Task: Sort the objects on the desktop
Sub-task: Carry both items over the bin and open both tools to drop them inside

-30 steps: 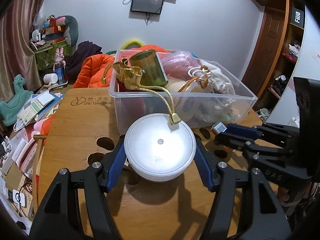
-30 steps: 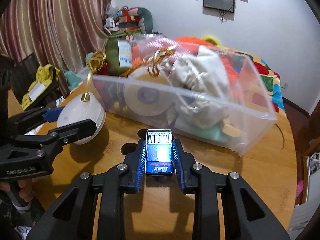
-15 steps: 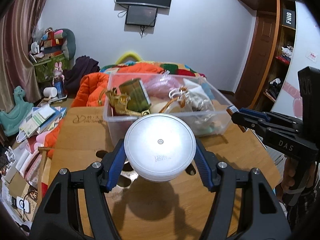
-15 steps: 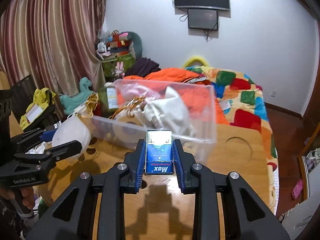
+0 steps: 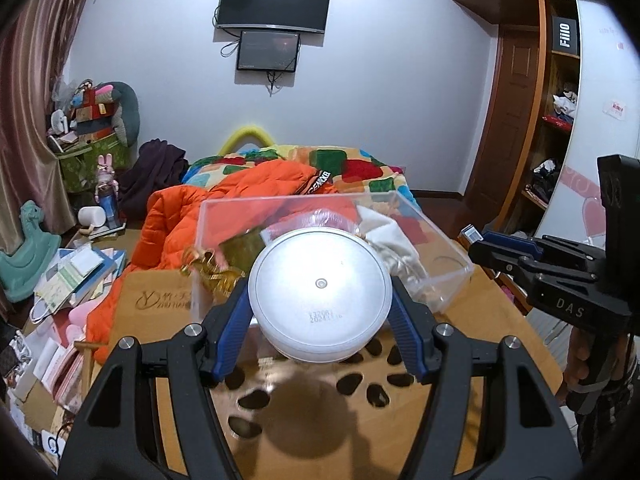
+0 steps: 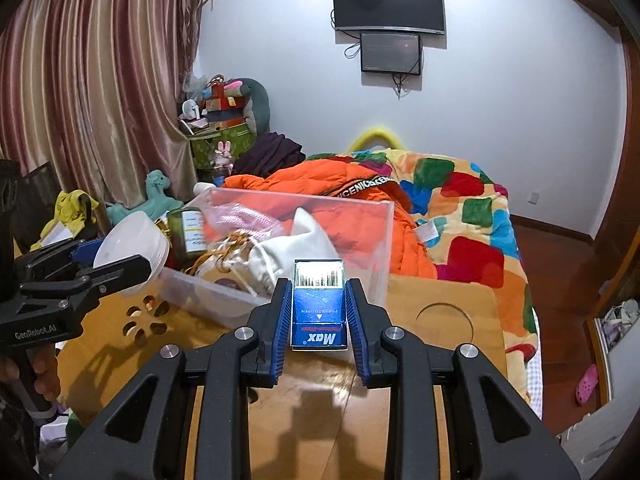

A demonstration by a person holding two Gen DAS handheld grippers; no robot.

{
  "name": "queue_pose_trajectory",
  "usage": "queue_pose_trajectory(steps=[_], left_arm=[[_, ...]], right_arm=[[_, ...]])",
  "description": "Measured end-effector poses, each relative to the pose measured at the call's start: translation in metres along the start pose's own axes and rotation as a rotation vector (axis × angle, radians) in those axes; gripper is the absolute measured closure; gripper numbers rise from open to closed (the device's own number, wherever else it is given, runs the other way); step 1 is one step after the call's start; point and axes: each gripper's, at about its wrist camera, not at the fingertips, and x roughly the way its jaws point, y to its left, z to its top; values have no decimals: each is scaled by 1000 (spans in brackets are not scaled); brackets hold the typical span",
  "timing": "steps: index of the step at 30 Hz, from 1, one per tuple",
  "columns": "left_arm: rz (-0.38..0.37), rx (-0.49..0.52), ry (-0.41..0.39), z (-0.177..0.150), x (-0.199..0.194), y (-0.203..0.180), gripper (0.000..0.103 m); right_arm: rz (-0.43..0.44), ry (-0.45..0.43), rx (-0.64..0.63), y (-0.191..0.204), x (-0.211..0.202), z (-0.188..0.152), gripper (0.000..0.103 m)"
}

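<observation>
Round white plastic container [image 5: 320, 294], small blue "Max" box [image 6: 319, 305]: both gripped.
Left tongs [image 5: 320, 308] clamp the container, right tongs [image 6: 319, 312] the box; clear plastic bin [image 6: 280, 200] just ahead.

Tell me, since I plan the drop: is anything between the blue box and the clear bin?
Nothing visible. The blue Max box, clamped in the right gripper, sits above bare table just before the clear plastic bin, whose top is open.

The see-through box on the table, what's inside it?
Inside the clear box you can see a white cloth bag, a green jar, something pink and gold cord. Whatever lies underneath them is covered up.
</observation>
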Motion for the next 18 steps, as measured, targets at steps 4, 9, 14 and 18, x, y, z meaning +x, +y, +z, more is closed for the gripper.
queue_pose_trajectory(steps=[4, 9, 14, 18], left_arm=[[0, 16, 6, 9, 15, 0, 38], [-12, 32, 25, 17, 32, -3, 38], [-10, 44, 45, 20, 47, -7, 38], [-8, 53, 59, 21, 55, -9, 38]], right_arm=[[-3, -2, -3, -5, 10, 9, 78], [0, -6, 15, -10, 26, 17, 78], [4, 8, 20, -12, 44, 21, 78], [2, 27, 17, -13, 54, 21, 78]])
